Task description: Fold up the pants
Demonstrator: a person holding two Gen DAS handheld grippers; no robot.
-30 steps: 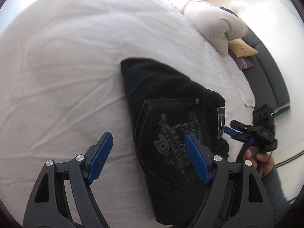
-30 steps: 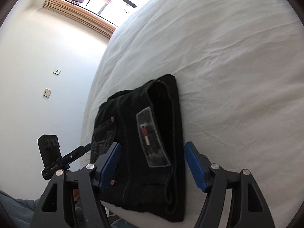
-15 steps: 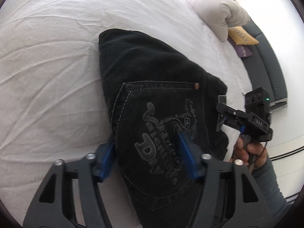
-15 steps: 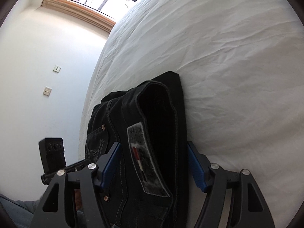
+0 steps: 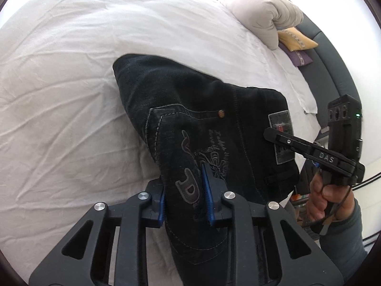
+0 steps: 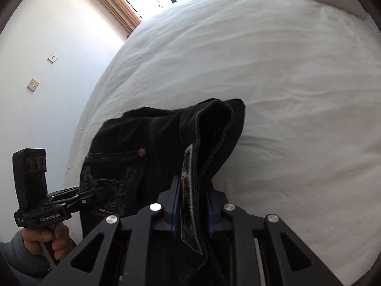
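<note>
Folded black jeans [image 5: 204, 109] lie on the white bed, back pocket with embroidered lettering facing up. My left gripper [image 5: 185, 195] is shut on the pocket end of the jeans, blue pads pinching the fabric. My right gripper [image 6: 190, 205] is shut on the waistband by the grey leather patch [image 6: 190, 190]. The jeans [image 6: 147, 143] are lifted at the near edge in the right wrist view. Each gripper shows in the other's view: the right one [image 5: 273, 134] at the waistband, the left one [image 6: 95, 195] at the pocket.
White wrinkled bed sheet [image 5: 71, 95] spreads to the left and far side. A beige pillow [image 5: 259, 16], yellow and purple cushions [image 5: 295, 40] and a dark headboard [image 5: 333, 66] lie at the far right. A white wall with sockets [image 6: 33, 83] and a window are beyond the bed.
Both grippers went from open around the jeans' near edge to shut on the fabric. The near edge of the jeans has lifted off the bed.
</note>
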